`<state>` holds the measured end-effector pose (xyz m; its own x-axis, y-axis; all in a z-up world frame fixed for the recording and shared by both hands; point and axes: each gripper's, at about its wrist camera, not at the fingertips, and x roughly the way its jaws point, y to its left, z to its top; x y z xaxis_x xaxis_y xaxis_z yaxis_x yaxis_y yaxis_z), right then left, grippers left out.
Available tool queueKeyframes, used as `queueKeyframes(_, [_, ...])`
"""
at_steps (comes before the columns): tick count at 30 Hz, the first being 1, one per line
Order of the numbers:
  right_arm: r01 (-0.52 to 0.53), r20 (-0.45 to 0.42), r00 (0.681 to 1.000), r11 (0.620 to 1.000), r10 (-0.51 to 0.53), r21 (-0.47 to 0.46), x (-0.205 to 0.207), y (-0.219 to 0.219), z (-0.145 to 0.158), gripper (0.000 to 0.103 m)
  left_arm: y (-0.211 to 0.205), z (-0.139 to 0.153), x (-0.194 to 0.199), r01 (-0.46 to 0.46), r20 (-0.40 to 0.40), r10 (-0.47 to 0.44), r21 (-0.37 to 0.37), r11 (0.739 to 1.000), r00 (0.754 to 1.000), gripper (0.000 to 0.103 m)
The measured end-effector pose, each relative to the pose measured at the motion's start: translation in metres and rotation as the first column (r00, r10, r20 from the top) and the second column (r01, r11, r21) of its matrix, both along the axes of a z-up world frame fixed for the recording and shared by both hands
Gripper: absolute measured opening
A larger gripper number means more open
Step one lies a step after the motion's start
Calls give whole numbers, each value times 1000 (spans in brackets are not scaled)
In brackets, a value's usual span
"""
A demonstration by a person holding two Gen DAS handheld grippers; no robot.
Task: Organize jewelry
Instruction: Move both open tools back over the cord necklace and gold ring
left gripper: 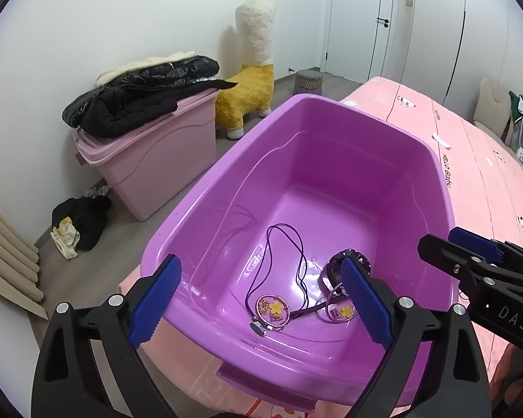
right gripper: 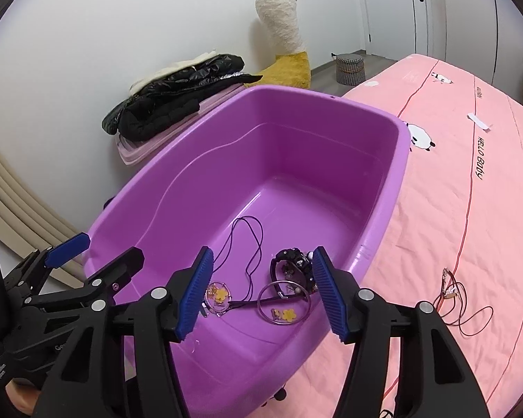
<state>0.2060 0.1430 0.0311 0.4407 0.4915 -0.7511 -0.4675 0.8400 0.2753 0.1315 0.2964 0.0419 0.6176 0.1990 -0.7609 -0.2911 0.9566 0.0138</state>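
A purple plastic tub (left gripper: pixel 331 132) (right gripper: pixel 205 160) stands on the pink bed. In its near end lie a dark cord necklace (left gripper: pixel 284 244) (right gripper: pixel 251 244), two round pendants with yellow flowers (left gripper: pixel 273 311) (right gripper: pixel 284 304), and a black beaded bracelet (left gripper: pixel 334 263) (right gripper: pixel 293 259). A red cord necklace (right gripper: pixel 460 308) lies on the bed to the right of the tub. My left gripper (left gripper: pixel 261 303) is open and empty above the tub's near rim. My right gripper (right gripper: pixel 261 296) is open and empty over the jewelry. Each gripper also shows at the edge of the other's view.
The pink bedsheet (right gripper: pixel 470 209) stretches right. A pink storage bin (left gripper: pixel 150 160) with a black jacket (left gripper: pixel 139 94) on top stands left on the floor. A yellow alpaca toy (left gripper: pixel 251 80), a small basket (left gripper: pixel 308 82) and clothes on the floor (left gripper: pixel 80 219) are beyond.
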Motion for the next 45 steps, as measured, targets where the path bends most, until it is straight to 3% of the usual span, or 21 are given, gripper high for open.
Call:
queueKeyframes(12, [39,24,999,999,-40,19,-20,-36,14,61,-17,16,-16,20,14,-20,-5,1000,1000,95])
queueKeyframes(27, [165,52,985,985,-167,44,-86,-133,9,66,-80,24,-55,138,42,-137,-26,990,990,96])
queueKeyframes(38, [350,28,936,937,-350,-13,-138,-238,-31,66,-157,13,-72,292,53,-290,-39,956,956,97])
queueKeyframes(45, [417,11,909,908,-417,-33,-150,-267,-65,66,-204,-18,-54,362,21,-362,-46,931,932,97])
